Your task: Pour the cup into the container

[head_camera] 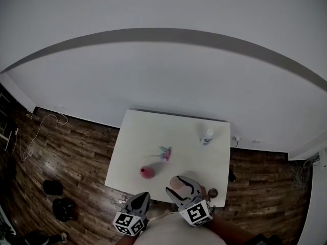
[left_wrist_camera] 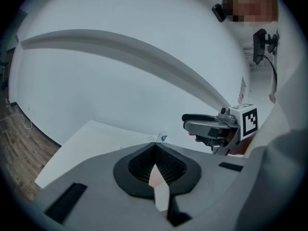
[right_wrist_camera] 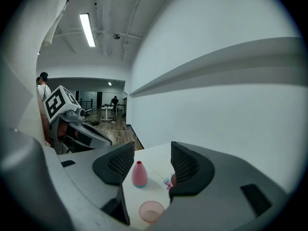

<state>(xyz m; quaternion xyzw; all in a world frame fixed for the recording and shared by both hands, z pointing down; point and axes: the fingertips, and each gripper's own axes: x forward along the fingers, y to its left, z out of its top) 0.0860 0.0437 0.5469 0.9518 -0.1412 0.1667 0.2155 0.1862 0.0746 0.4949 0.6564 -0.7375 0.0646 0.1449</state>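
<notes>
Standing upright on the table (head_camera: 148, 137), the cup (right_wrist_camera: 151, 211) is translucent pink.

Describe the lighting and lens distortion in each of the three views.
Head view: dim and flat, with the fisheye bending the wall ledge into an arc and leaving the table small. Left gripper view: a dark round vignette, with even light and no hard shadows. Right gripper view: the ceiling strip light glares brightly, while the cup near the bottom edge stays fairly sharp.
</notes>
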